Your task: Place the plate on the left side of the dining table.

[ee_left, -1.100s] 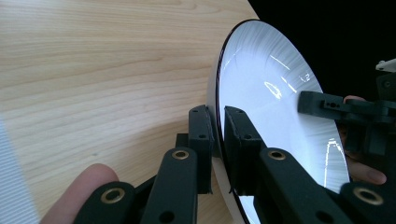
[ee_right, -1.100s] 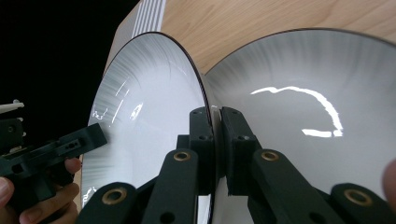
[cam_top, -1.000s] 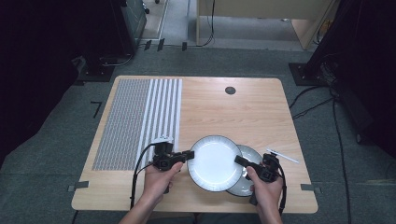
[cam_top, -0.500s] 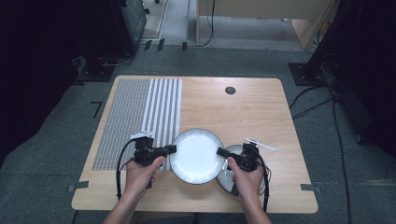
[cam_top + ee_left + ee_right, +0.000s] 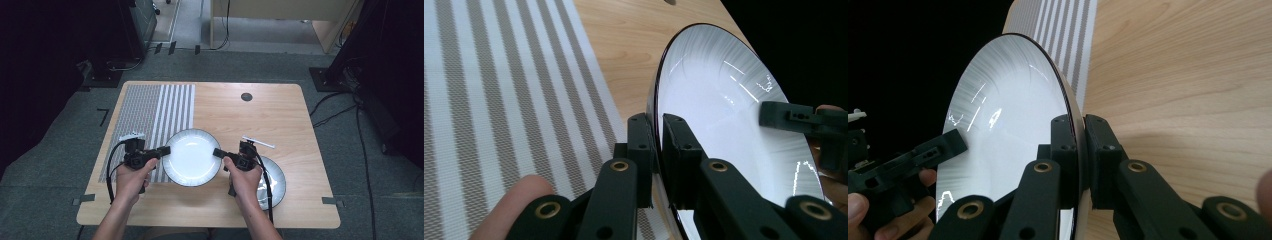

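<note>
My left claw (image 5: 166, 149) and right claw (image 5: 218, 152) each pinch the dark rim of a round, shiny white plate (image 5: 192, 157) with thin lines.

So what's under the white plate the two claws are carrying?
Under the white plate: bare wooden table and, at its left edge, the striped placemat. Whatever lies directly beneath stays covered.
</note>
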A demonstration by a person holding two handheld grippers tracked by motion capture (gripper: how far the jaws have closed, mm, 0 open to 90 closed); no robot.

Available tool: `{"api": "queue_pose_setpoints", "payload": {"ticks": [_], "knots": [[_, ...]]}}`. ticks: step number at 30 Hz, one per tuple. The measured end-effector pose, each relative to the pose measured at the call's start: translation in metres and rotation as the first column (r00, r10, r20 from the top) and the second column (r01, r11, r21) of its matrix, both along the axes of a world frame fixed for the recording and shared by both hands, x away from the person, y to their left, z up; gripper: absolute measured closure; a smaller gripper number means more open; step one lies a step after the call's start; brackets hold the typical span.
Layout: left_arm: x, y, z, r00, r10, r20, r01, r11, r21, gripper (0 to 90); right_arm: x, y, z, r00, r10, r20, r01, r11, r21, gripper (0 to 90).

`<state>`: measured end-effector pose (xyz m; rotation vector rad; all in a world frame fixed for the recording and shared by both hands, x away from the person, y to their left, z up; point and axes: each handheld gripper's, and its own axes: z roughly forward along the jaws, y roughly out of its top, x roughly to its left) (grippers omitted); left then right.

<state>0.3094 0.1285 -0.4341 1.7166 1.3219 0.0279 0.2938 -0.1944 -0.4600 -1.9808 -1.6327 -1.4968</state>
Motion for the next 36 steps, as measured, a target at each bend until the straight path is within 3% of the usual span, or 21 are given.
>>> {"api": "queue_pose_setpoints", "payload": {"ticks": [10, 26, 36], "knots": [[0.011, 0.021, 0.001, 0.9991, 0.042, 0.001, -0.042, 0.9984, 0.036, 84.3, 0.022, 0.025, 0.001, 0.9996, 0.029, -0.001, -0.029, 1.0, -0.012, 84.3], [0.028, 0.058, 0.002, 0.9938, 0.111, -0.003, -0.111, 0.9926, 0.048, 84.6, 0.053, 0.063, -0.002, 0.9977, 0.065, -0.02, -0.065, 0.998, 0.002, 84.3], [0.04, 0.08, 0.0, 0.9858, 0.168, -0.009, -0.167, 0.9847, 0.05, 84.8, 0.076, 0.089, -0.004, 0.9962, 0.085, -0.02, -0.085, 0.996, -0.007, 84.5]]}}
